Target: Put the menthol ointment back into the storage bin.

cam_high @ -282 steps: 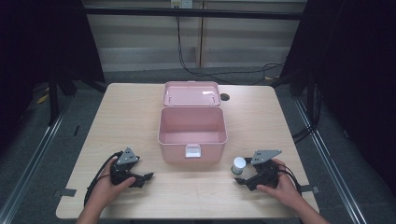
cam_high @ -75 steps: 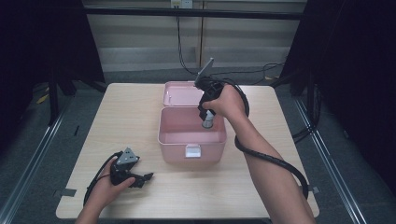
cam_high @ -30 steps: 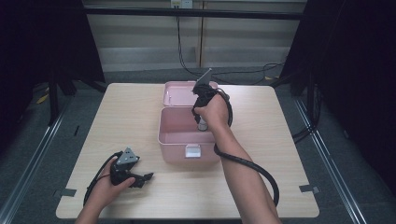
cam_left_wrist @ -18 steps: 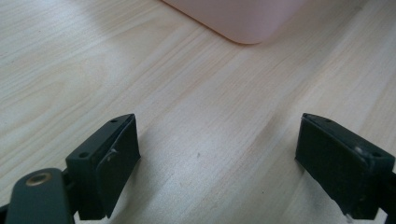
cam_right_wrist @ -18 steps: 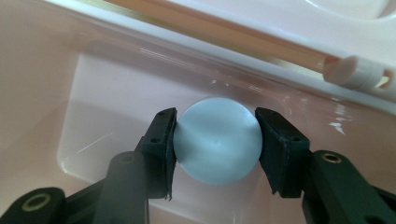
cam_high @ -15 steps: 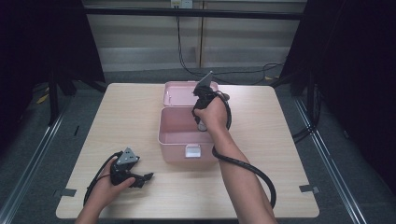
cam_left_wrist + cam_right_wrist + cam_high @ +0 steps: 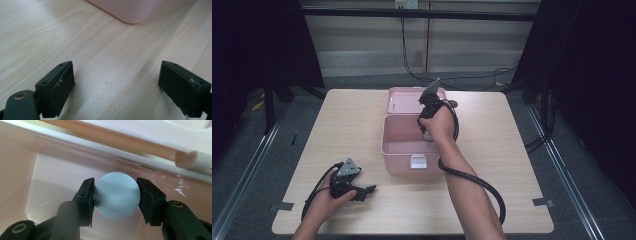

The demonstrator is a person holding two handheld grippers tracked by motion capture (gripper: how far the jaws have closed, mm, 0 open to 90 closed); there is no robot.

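Note:
A pink box (image 7: 399, 161) stands open at the middle of the table, its lid (image 7: 404, 100) laid back behind it. My right gripper (image 7: 428, 131) points down into the box near its right wall. In the right gripper view the right gripper (image 7: 115, 192) is shut on a small jar with a round pale blue-grey cap (image 7: 116, 196), one pad on each side, just above the box's pink floor (image 7: 50, 185). My left gripper (image 7: 368, 190) rests on the table at the front left. Its jaws (image 7: 117, 82) stand wide open over bare wood.
The light wooden table (image 7: 512, 165) has free room on both sides of the box. A corner of the box (image 7: 130, 10) lies ahead of the left gripper. The right gripper's cable (image 7: 477, 182) trails over the table's front right. Dark floor and rails surround the table.
The right gripper took the jar from the table's front right and carried it up and into the box. Over the last second it barely moved. The left gripper stayed put.

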